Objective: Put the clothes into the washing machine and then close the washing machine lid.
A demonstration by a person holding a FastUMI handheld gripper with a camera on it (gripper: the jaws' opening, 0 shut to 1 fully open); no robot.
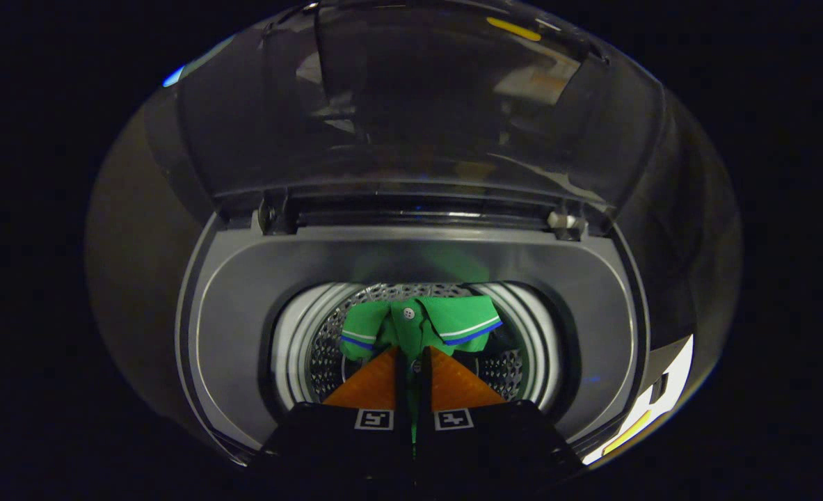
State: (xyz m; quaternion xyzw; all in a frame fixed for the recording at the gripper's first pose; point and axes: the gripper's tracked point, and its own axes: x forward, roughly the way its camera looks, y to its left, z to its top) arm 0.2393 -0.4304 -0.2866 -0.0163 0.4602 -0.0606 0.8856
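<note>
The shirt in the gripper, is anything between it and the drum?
Nothing visible. The gripper is shut on the green shirt, which hangs right over the open drum. The lid is raised behind, away from the opening.

shirt (418, 323) lower part hidden behind gripper (412, 362)

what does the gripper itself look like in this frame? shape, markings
The hand-held gripper shows two wedge-shaped fingers tapering to points ahead, their faces finely ribbed. Behind them sits a broad black body with two small square white tags printed with black fiducial patterns, one at each finger's base. No cables visible.
</note>
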